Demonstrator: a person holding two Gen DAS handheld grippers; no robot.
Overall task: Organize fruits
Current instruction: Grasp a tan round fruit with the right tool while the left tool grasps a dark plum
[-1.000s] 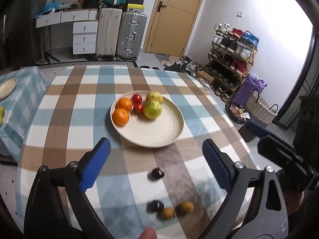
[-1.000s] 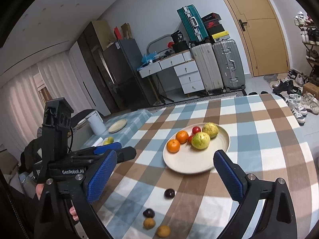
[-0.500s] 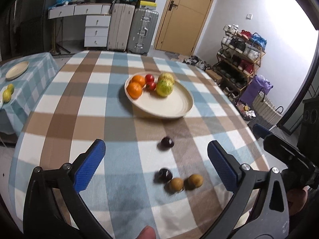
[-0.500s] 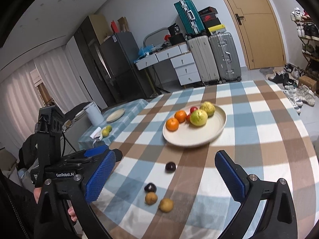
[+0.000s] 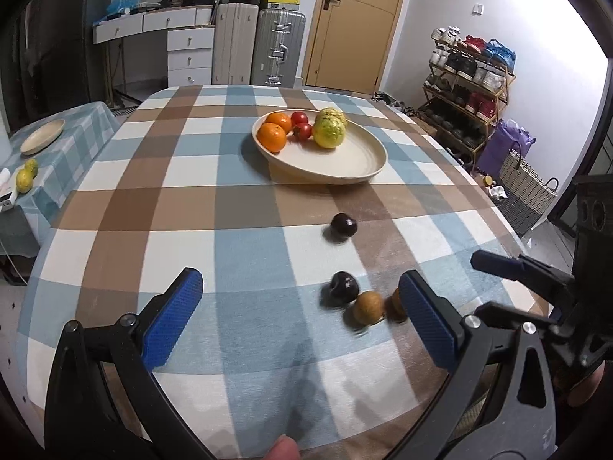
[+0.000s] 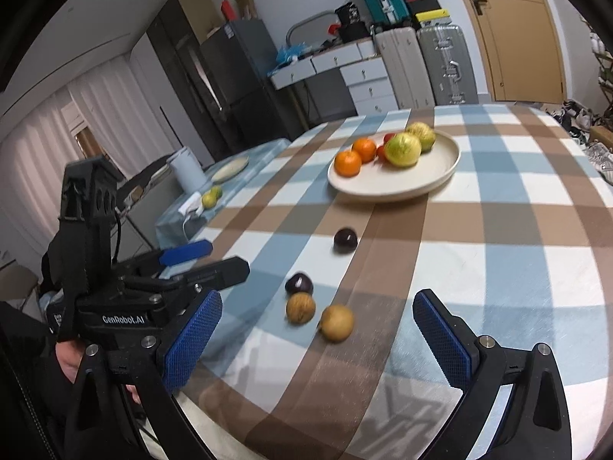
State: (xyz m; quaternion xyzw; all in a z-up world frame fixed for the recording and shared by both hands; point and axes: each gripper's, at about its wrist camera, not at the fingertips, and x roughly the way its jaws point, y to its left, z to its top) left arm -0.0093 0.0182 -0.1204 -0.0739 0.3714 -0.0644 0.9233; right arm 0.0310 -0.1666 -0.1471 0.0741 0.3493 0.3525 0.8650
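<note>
A cream plate (image 5: 345, 161) (image 6: 421, 184) on the checked tablecloth holds two oranges (image 5: 272, 137), two small tomatoes (image 5: 302, 130) and two yellow-green fruits (image 5: 328, 132). On the cloth nearer me lie two dark plums (image 5: 343, 224) (image 5: 344, 287) and two brown round fruits (image 5: 368, 307) (image 6: 337, 322). My left gripper (image 5: 302, 322) is open and empty, low over the near edge, with the loose fruits just ahead of its right finger. My right gripper (image 6: 318, 339) is open and empty, with the brown fruits just ahead between its fingers.
A low side table (image 5: 57, 145) at the left carries a small plate (image 5: 42, 141) and two yellow-green fruits (image 5: 23, 182). Suitcases (image 5: 277, 48), drawers and a door stand behind; a shoe rack (image 5: 467, 88) and basket are at the right. The table's near edge is right under both grippers.
Both grippers have dropped lower and drawn back toward the table's near edge, so the four loose fruits now lie close ahead of the fingers. Both stayed open.
</note>
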